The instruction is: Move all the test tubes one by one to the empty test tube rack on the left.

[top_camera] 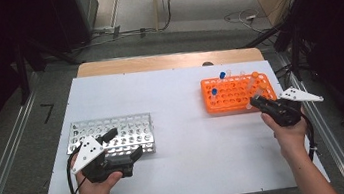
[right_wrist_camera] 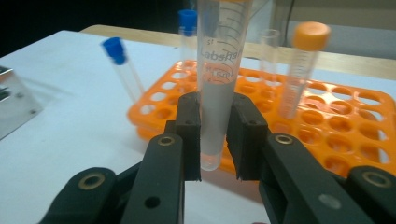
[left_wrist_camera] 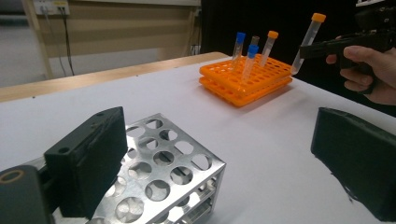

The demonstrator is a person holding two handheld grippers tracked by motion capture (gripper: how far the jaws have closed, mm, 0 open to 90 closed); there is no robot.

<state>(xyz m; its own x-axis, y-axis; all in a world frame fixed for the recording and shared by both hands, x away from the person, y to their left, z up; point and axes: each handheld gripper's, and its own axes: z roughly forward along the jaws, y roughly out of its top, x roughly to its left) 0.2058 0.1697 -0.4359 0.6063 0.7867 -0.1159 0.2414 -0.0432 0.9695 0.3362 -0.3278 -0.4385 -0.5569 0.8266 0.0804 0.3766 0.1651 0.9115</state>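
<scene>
My right gripper (right_wrist_camera: 214,116) is shut on a clear tube (right_wrist_camera: 219,56), gripping its lower part and holding it upright, just clear of the near side of the orange rack (right_wrist_camera: 355,116). From above, that gripper (top_camera: 257,101) sits at the rack's (top_camera: 209,103) front right corner, with the orange-capped tube (top_camera: 259,91) leaning in it. The left gripper view catches the lifted tube (left_wrist_camera: 306,44) too. My left gripper (top_camera: 123,144) stands open by the near right corner of the perforated metal rack (top_camera: 128,128), nothing held between its pads (left_wrist_camera: 88,161).
The orange rack (left_wrist_camera: 243,88) holds two blue-capped tubes (left_wrist_camera: 239,44) (left_wrist_camera: 251,58), an orange-capped one (right_wrist_camera: 299,70) and an uncapped one (right_wrist_camera: 270,46). The white tabletop (top_camera: 186,140) lies bare between the two racks. A wooden strip (top_camera: 165,61) runs along its far edge.
</scene>
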